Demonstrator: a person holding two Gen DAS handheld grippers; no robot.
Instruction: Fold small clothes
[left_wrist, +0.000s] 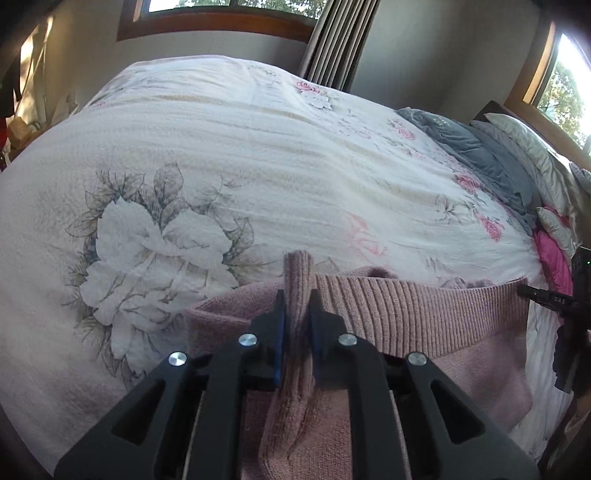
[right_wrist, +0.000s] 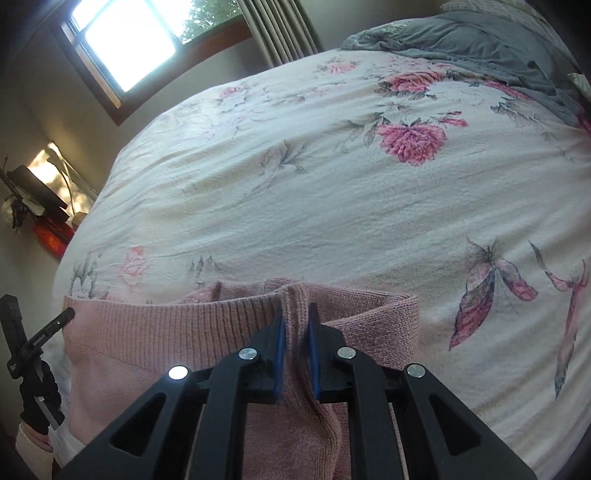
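Note:
A pink knit sweater (left_wrist: 424, 325) lies at the near edge of a bed with a floral cover (left_wrist: 221, 166). Its ribbed hem faces away from me. My left gripper (left_wrist: 298, 299) is shut on a pinched fold of that hem near the sweater's left side. In the right wrist view the same sweater (right_wrist: 147, 339) stretches leftward, and my right gripper (right_wrist: 295, 314) is shut on a bunched fold of the ribbed hem near its right corner. The other gripper's tool (right_wrist: 22, 343) shows at the far left, held by a gloved hand (right_wrist: 38, 402).
The floral bed cover (right_wrist: 332, 184) spreads wide beyond the sweater. Grey bedding (left_wrist: 480, 155) and pillows (left_wrist: 528, 147) lie at the head of the bed on the right. A pink cloth (left_wrist: 550, 254) sits by them. Windows (right_wrist: 125, 37) and a curtain (left_wrist: 340, 40) stand behind.

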